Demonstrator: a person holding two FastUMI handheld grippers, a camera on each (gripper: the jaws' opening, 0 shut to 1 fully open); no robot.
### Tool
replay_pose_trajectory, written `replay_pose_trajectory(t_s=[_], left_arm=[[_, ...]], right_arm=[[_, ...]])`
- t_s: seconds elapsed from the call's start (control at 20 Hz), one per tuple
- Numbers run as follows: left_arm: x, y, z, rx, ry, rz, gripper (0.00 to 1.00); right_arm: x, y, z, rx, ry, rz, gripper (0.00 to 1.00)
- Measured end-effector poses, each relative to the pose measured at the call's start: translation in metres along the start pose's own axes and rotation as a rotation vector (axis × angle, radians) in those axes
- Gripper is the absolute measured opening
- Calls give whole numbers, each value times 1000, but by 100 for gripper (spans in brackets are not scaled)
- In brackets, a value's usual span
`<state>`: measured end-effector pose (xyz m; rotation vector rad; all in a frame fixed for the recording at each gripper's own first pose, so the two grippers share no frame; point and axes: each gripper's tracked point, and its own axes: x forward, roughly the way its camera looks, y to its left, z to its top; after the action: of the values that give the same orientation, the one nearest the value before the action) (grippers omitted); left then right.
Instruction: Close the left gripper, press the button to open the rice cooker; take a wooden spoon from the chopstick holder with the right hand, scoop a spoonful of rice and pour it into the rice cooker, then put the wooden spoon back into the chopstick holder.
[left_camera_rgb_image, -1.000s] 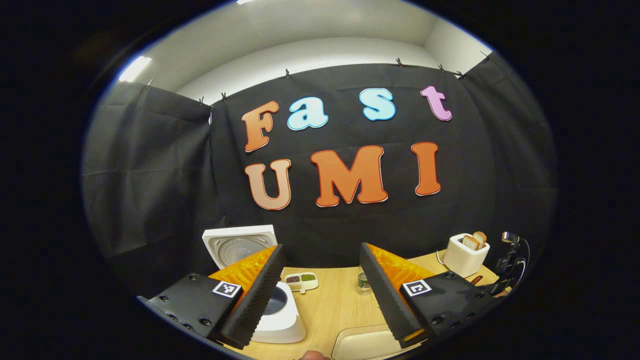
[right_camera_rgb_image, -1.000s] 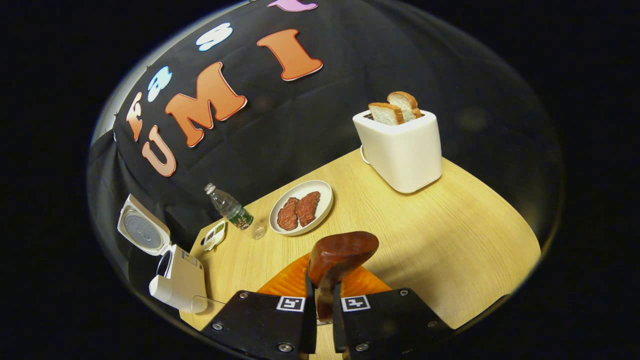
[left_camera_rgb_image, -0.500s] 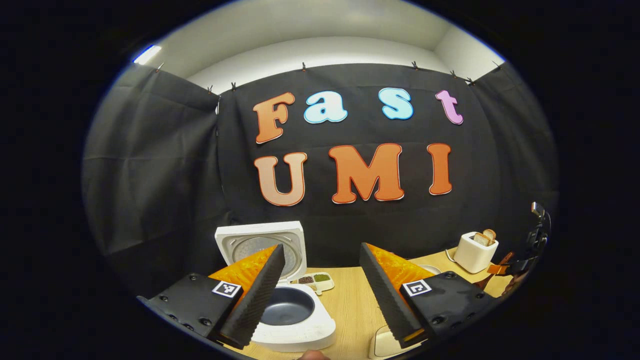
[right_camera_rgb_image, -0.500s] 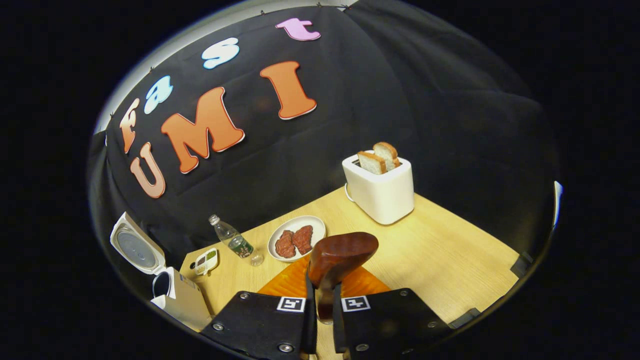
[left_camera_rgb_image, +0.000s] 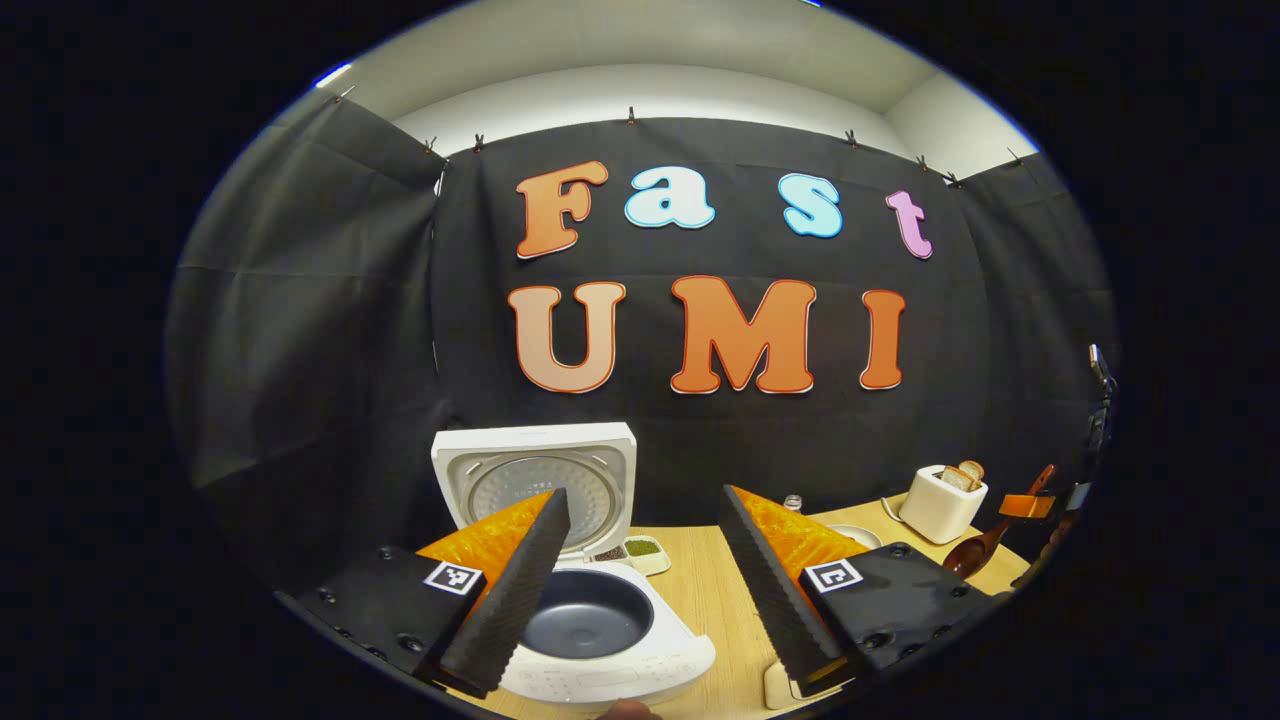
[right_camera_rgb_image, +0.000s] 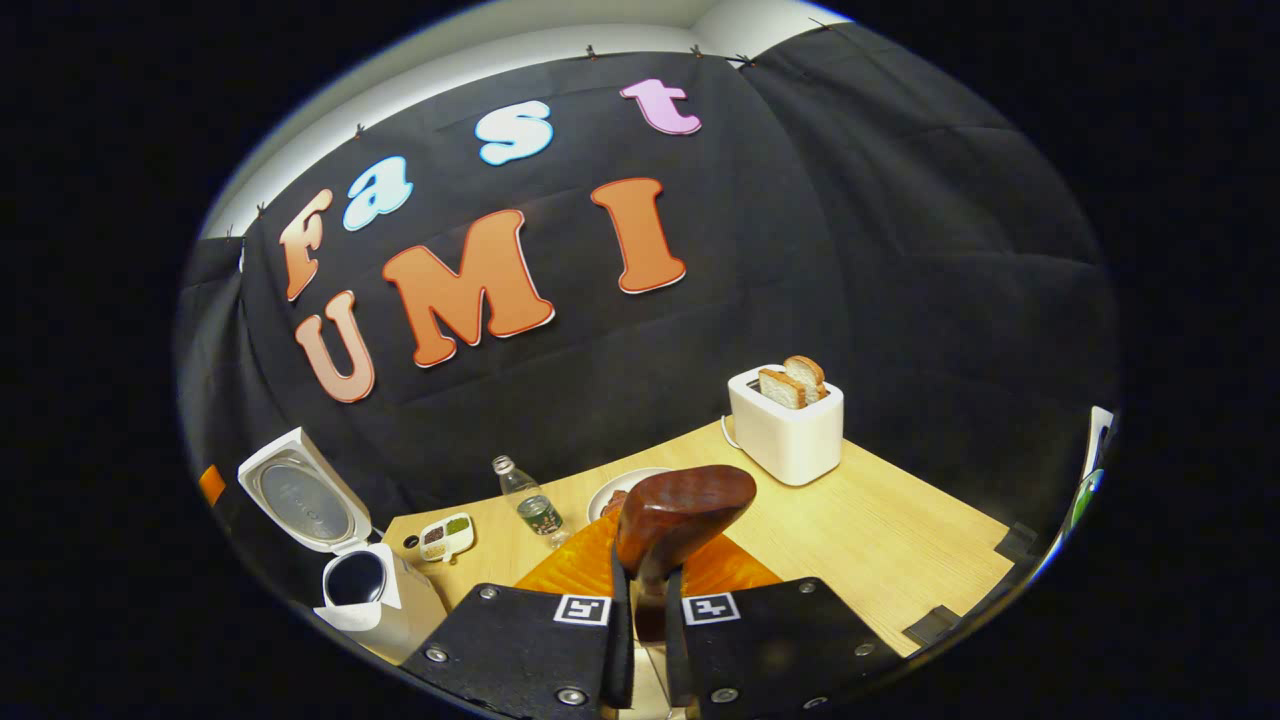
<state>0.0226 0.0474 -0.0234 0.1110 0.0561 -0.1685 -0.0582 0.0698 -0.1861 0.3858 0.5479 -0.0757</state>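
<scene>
Wooden spoon (right_camera_rgb_image: 680, 515) clamped in right claw (right_camera_rgb_image: 640, 600): both fingers pinch the handle low down, bowl standing up past the fingertips, long axis roughly along the claw's own line. Bowl looks empty; no rice seen on it. From the left gripper view, spoon (left_camera_rgb_image: 985, 550) sits far right, near the toaster (left_camera_rgb_image: 940, 500).

Left claw (left_camera_rgb_image: 640, 560) wide apart, holding nothing, poised just above the rice cooker (left_camera_rgb_image: 600, 640). Lid (left_camera_rgb_image: 535, 485) up; dark inner pot exposed.

Key relation: cooker (right_camera_rgb_image: 375, 590) lies well to the left of the right claw across the worktop (right_camera_rgb_image: 880, 540), bottle (right_camera_rgb_image: 530, 505) and small divided dish (right_camera_rgb_image: 445, 538) between. Left claw is nearer the cooker, but the spoon is in the right.

Judgement: spoon taken; scooping not yet done. Rice source and chopstick holder not identified.
</scene>
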Motion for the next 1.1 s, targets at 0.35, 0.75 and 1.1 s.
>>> replay_pose_trajectory(t_s=[0.35, 0.75, 1.1], left_arm=[[6, 18, -16, -22, 30, 13, 100], [-1, 16, -24, 5, 46, 54, 100], [-4, 7, -24, 45, 64, 73, 99]], right_arm=[[-15, 50, -43, -127, 78, 86, 12], [-3, 48, -108, -302, 163, 84, 12], [7, 49, -146, -461, 145, 91, 12]])
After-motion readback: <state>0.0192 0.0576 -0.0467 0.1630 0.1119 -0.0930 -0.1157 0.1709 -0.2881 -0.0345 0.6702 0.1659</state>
